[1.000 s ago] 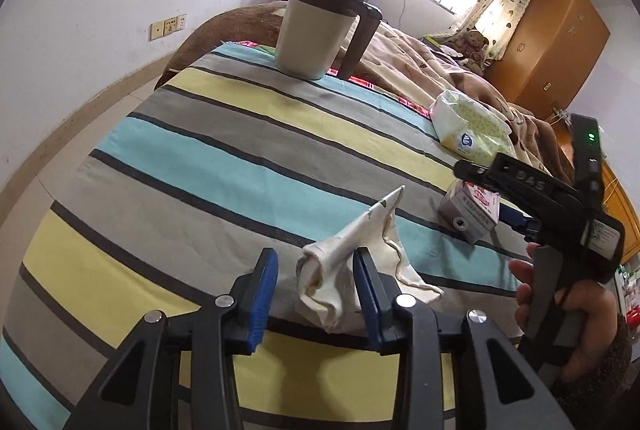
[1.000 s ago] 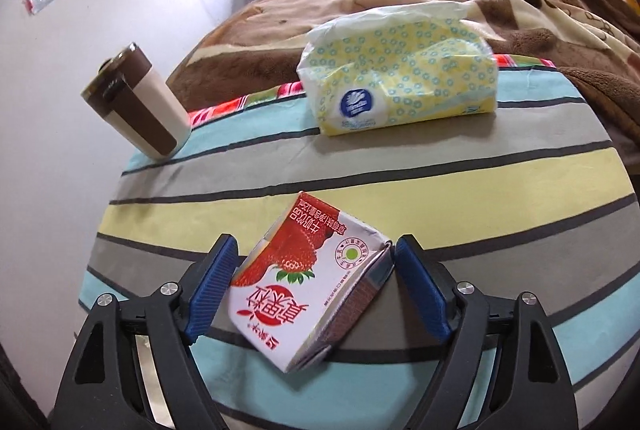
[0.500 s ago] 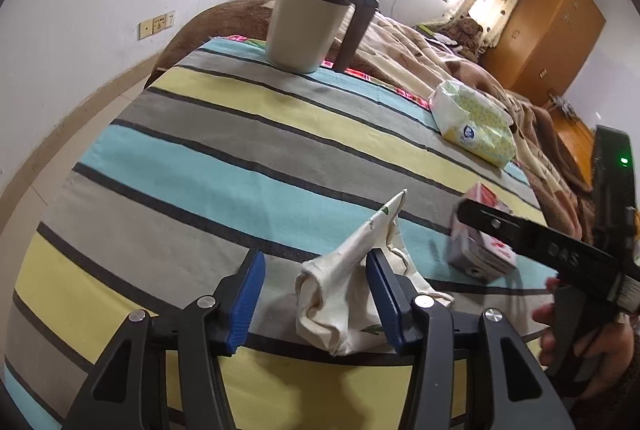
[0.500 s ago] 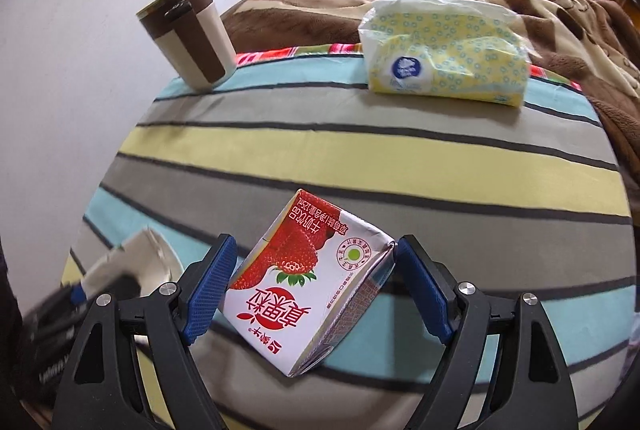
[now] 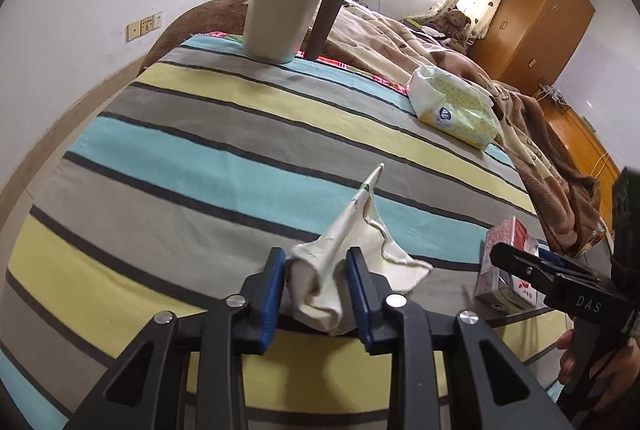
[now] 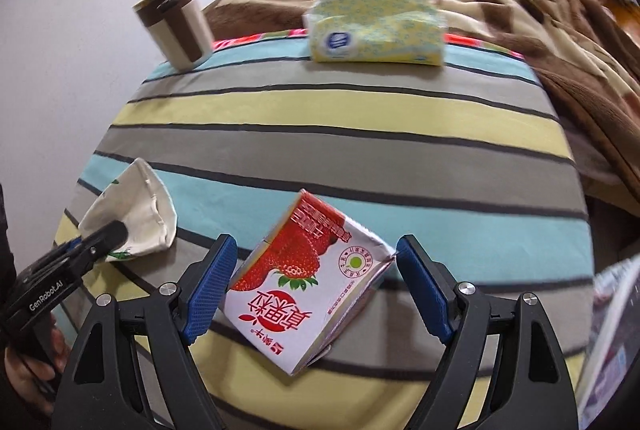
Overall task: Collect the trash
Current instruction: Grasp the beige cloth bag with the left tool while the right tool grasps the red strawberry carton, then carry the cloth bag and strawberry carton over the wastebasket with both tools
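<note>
Sitting pinched between left gripper (image 5: 316, 290) fingers: crumpled paper cup (image 5: 320, 282).

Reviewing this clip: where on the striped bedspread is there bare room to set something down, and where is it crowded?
Bare stripes run across the middle of the striped bedspread, between the mug and tissue pack at the far edge and the near items. The near edge is crowded: the left gripper pinches the crumpled paper cup, and the right gripper clamps the strawberry milk carton.
</note>
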A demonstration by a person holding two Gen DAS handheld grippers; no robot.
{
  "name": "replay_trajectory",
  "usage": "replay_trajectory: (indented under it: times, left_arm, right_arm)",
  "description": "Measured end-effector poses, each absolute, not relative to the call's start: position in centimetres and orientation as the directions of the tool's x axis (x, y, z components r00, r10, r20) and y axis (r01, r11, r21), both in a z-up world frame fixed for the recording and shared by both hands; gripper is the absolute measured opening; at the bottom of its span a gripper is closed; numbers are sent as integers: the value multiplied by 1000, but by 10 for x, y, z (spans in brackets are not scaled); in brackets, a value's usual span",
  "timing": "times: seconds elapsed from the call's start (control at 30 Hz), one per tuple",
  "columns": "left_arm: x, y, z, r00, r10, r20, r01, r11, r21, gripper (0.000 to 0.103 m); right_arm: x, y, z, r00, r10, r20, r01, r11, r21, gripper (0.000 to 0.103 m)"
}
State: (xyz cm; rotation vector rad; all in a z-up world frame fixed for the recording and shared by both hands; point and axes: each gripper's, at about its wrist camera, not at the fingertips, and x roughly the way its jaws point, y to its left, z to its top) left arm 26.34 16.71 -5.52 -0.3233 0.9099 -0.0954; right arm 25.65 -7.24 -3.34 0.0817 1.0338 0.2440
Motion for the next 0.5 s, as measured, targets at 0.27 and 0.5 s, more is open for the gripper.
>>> replay_trajectory:
  times: [0.27, 0.5]
  left_arm:
    - [241, 144, -55, 611, -220, -761, -39, 951, -307, 29]
    - [236, 135, -56, 611, -224, -760, -44, 948, -315, 29]
  right_arm:
    - [240, -80, -41, 493, 244, -835, -125, 970, 209, 83]
    - [235, -81, -49, 519, 188, -834, -125, 982, 144, 83]
